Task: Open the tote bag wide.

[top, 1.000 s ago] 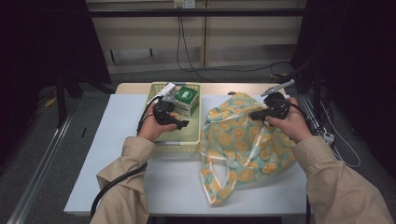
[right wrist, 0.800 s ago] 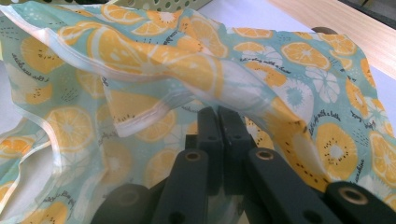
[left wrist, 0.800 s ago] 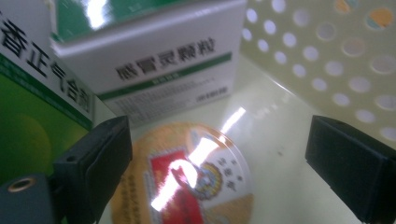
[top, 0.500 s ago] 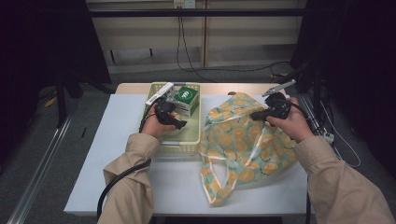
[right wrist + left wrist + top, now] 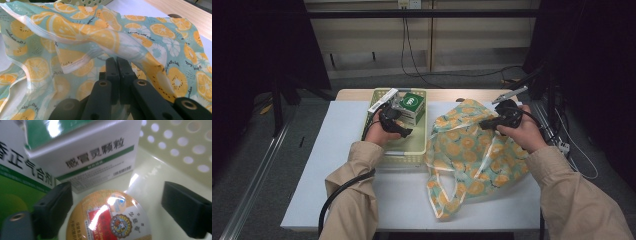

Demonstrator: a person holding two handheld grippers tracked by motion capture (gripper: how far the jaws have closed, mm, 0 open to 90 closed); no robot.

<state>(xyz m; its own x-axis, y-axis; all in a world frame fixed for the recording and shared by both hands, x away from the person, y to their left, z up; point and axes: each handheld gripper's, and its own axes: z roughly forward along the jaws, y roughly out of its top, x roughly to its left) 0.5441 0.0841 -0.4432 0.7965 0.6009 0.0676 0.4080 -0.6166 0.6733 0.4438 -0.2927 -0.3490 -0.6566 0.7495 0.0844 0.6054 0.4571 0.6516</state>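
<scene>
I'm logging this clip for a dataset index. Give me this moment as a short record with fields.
Surface: white table
Container: pale yellow perforated basket
In basket: white-and-green medicine boxes; round orange-lidded tub
Left gripper: open, its fingers either side of the tub's lid, inside the basket
Right gripper: shut on the bag's fabric
Bag: teal orange-slice print bag, lying crumpled on the table right of the basket
</scene>
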